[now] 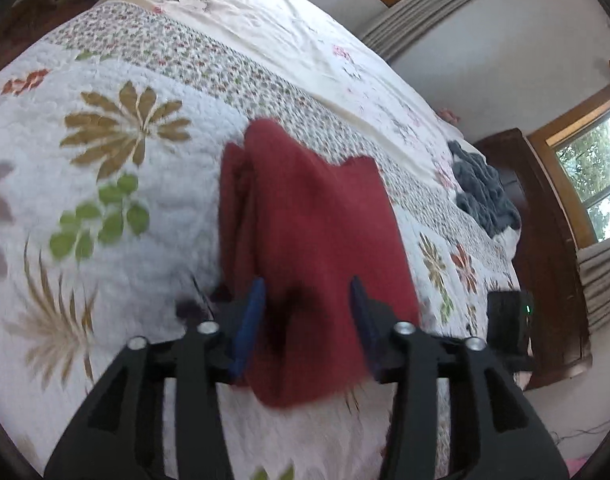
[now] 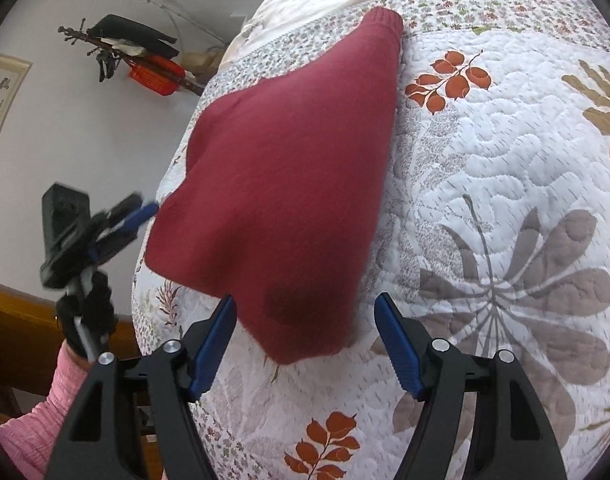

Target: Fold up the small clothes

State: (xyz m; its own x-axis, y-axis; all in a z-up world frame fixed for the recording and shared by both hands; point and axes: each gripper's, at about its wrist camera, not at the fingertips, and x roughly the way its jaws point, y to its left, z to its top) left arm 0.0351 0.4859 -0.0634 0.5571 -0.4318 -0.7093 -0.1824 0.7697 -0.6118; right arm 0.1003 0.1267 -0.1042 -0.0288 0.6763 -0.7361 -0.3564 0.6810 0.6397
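Dark red knit garment (image 1: 317, 232) on a white quilted bedspread (image 1: 117, 184) with leaf and flower prints, lying partly folded, layered folds bunched along its left edge in the left wrist view. Near end of the garment sitting between the blue pads of the left gripper (image 1: 307, 304), jaws spread, fabric lying in the gap rather than pinched; whether either pad touches the cloth hard to tell through motion blur. Dark shadow patch on the fabric just ahead of the gap. Same garment (image 2: 289, 176) in the right wrist view, tapering toward a ribbed cuff or hem at the far end, near the small-print border strip of the quilt (image 2: 485, 152). Right gripper (image 2: 305, 324) with jaws spread wide, rounded near corner of the garment lying between the blue fingers (image 2: 211, 348), not pinched. Left gripper (image 2: 143, 212) also visible at the left of the right wrist view, blurred, its blue tip at the garment's left edge, held by a black-gloved hand (image 2: 85, 316) with a pink sleeve (image 2: 41, 412) below. Cream floral sheet (image 1: 305, 40) beyond the quilt border. Grey crumpled cloth (image 1: 485, 188) well apart at the far right edge of the bed. Dark wooden bed frame (image 1: 545, 240) and a window (image 1: 593, 172) with grey curtains (image 1: 603, 280) beyond. Red basket (image 2: 155, 74) and dark items against the wall in the background.
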